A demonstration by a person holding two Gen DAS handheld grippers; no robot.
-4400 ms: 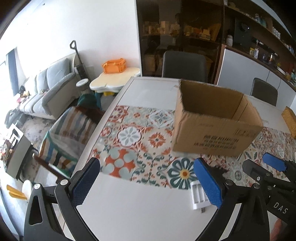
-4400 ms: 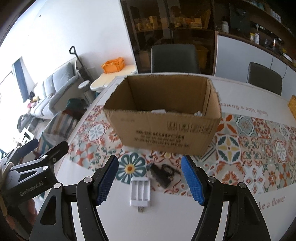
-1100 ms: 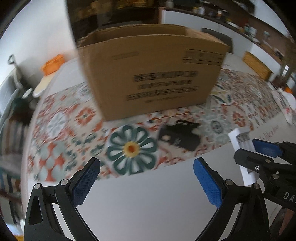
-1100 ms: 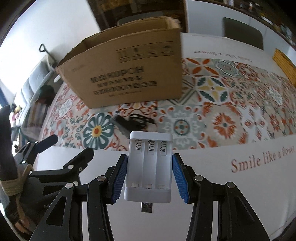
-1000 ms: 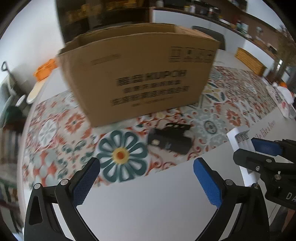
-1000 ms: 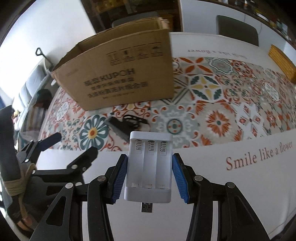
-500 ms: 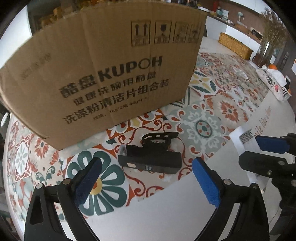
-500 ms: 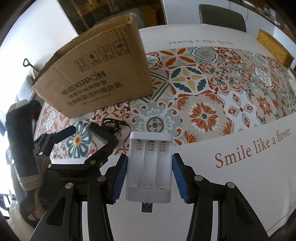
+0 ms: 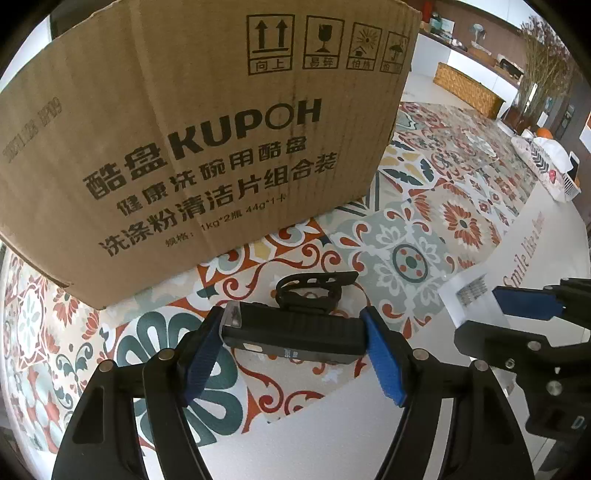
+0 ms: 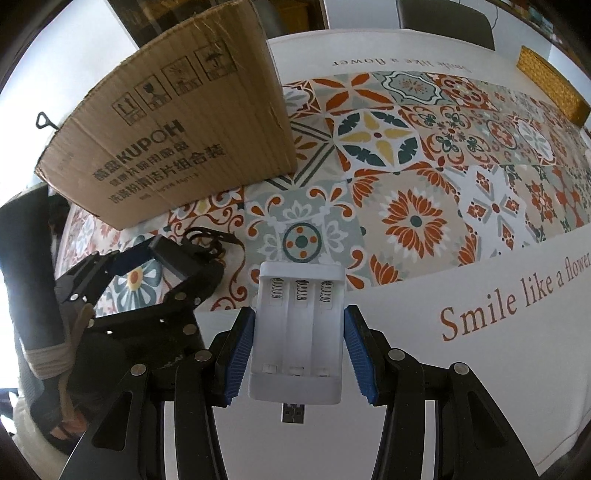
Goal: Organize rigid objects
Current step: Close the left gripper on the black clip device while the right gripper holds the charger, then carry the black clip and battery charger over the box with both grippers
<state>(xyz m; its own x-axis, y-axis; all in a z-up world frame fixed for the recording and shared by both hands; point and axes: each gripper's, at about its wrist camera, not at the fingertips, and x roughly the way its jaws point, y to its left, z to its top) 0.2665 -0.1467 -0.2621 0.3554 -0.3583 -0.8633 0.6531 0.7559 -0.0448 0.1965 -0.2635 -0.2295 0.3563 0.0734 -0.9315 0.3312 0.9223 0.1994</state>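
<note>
Left gripper closed on a black bike light, blue-padded fingers pressing its two short ends, the light held level just above the patterned runner. Black strap mount attached at the light's far side, toward 12 o'clock, trailing down to the runner. Directly beyond, at 12 o'clock and filling the upper view, a cardboard box printed KUPOH, standing upright on the runner, its near wall close ahead of the held light and blocking the way forward. At 3 o'clock, the right gripper's arm and the corner of a white charger.

Right gripper clamped on the white battery charger, fingers against its long sides, three empty spring slots facing up, USB plug pointing back toward the camera. Charger held over the bare white edge of the tabletop, near the lettering "Smile like a flower" at 3 o'clock. At 9 to 10 o'clock, the left gripper with the black bike light between its fingers, and the gloved hand behind it. Cardboard box at 11 o'clock, well apart from the charger. Patterned runner spreading from 12 to 2 o'clock. Woven basket far off at 2 o'clock near the table's rim; dark chair beyond the far edge at 1 o'clock.
</note>
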